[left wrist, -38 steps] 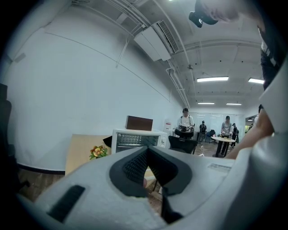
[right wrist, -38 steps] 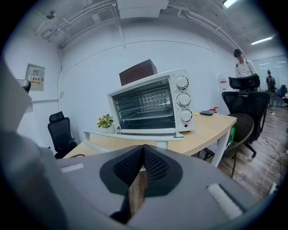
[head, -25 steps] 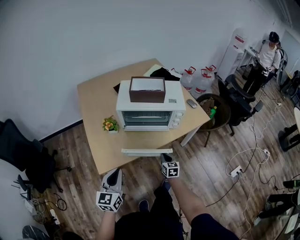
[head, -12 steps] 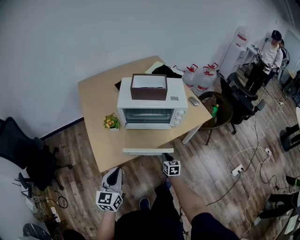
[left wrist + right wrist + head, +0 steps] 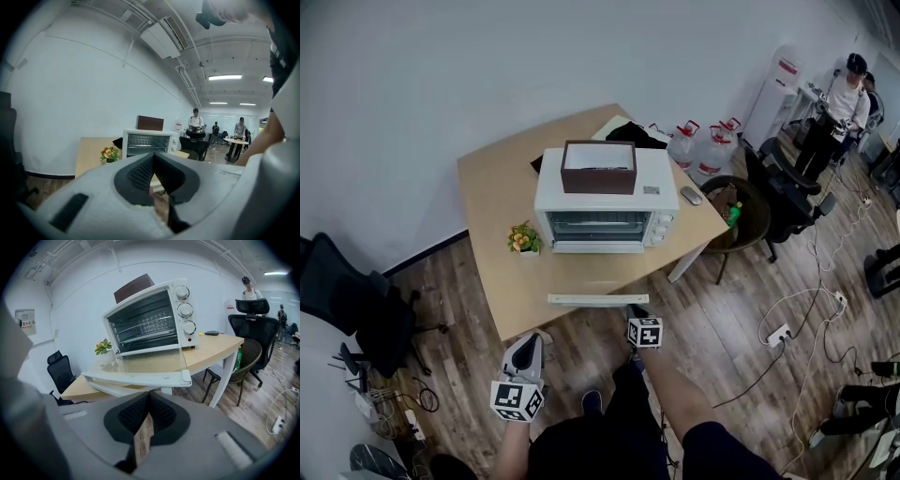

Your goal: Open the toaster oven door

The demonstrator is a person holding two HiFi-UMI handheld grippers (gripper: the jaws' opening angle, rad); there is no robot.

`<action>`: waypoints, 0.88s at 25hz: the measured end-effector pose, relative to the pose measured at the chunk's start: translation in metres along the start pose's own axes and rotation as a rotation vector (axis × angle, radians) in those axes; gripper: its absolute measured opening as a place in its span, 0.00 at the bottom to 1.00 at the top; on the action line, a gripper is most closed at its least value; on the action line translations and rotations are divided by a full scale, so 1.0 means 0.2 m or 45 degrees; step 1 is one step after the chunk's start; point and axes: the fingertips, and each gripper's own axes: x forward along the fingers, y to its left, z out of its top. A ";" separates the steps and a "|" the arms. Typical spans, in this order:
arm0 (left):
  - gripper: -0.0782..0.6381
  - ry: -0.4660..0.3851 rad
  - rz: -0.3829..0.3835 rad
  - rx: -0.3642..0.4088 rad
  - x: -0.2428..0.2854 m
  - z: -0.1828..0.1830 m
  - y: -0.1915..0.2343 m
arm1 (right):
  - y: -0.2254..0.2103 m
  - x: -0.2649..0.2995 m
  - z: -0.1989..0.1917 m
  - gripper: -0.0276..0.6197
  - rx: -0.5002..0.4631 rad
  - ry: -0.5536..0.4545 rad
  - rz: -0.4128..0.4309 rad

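Head view: toaster oven (image 5: pixel 605 208) on table (image 5: pixel 492 220), door (image 5: pixel 597 299) lying open flat; left tool (image 5: pixel 528 344) and right tool (image 5: pixel 634 313), jaws together, empty.

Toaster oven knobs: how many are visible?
3, in a column on the front of the toaster oven, right side: top knob, middle knob, bottom knob. None look hidden.

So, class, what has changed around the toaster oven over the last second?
Nothing visibly moved or was gripped. The toaster oven door stays folded down flat. The left gripper and right gripper stay shut and empty near the table edge.
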 end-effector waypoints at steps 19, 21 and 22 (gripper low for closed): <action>0.11 0.005 0.019 -0.025 0.00 -0.02 0.01 | -0.01 0.02 -0.03 0.05 0.067 0.010 0.013; 0.11 0.007 0.023 -0.025 0.00 -0.02 0.02 | -0.02 0.03 -0.03 0.05 0.060 0.011 0.015; 0.11 0.009 0.025 -0.025 -0.01 -0.03 0.03 | -0.02 0.03 -0.04 0.05 0.043 0.020 0.016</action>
